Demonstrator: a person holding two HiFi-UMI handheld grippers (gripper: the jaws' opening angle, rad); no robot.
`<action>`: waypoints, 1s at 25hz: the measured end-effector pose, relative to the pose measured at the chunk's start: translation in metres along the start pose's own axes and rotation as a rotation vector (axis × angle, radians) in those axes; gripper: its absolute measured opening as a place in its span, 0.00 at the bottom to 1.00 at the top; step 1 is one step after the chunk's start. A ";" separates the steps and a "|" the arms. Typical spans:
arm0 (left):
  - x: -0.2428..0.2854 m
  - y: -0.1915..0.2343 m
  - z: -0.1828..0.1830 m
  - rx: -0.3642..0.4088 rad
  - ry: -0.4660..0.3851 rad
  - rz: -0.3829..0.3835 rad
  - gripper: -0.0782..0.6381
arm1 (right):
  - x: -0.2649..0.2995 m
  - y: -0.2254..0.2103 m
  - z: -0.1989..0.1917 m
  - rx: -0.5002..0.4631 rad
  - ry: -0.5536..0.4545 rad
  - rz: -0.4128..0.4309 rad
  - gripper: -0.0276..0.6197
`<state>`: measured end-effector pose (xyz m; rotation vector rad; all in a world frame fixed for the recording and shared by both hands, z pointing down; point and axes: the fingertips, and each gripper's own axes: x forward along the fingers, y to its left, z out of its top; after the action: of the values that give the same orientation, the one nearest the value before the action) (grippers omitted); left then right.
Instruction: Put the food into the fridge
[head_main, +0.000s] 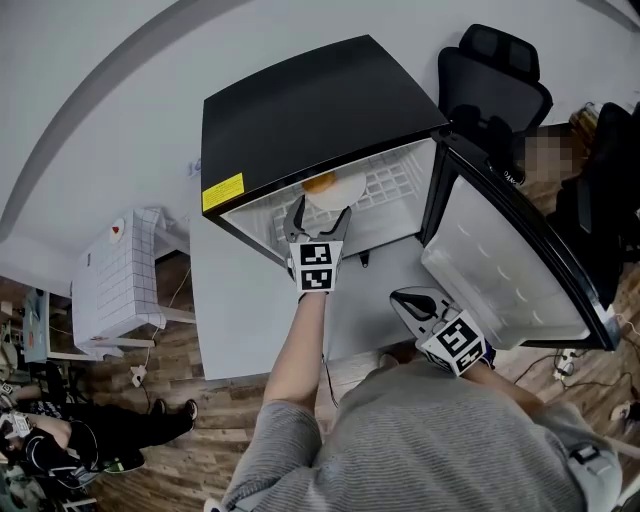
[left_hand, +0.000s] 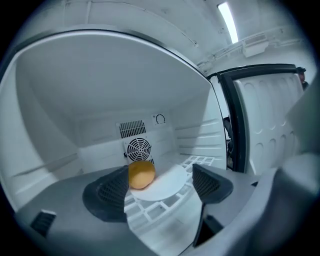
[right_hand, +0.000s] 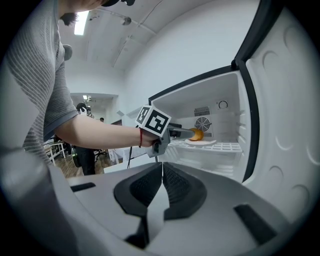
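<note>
A white bench (head_main: 238, 320) stands on a wood-plank floor (head_main: 175, 485). It carries a black fridge (head_main: 310, 110), which sits toward the bench's far end with its door (head_main: 510, 260) swung open to the right. The near part of the bench top shows in front of the fridge. Inside the fridge, a white grid shelf (left_hand: 160, 212) spans the compartment. A white plate (left_hand: 166, 186) lies flat on this shelf, toward the back, in front of the round fan grille (left_hand: 138, 148). A round orange-brown piece of food (left_hand: 141, 175) rests on the left part of the plate.
</note>
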<state>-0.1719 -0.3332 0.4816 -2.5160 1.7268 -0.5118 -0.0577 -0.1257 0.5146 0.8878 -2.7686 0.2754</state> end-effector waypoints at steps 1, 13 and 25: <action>-0.005 -0.002 -0.002 -0.008 -0.001 0.000 0.68 | 0.000 0.002 -0.001 -0.002 0.003 0.004 0.06; -0.057 -0.021 -0.002 -0.039 -0.054 0.015 0.43 | -0.006 0.017 0.001 -0.009 -0.018 0.029 0.06; -0.082 -0.027 0.002 -0.039 -0.088 0.035 0.13 | -0.010 0.026 0.000 -0.019 -0.022 0.033 0.06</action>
<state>-0.1738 -0.2485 0.4652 -2.4891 1.7621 -0.3627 -0.0646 -0.0993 0.5093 0.8465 -2.8034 0.2464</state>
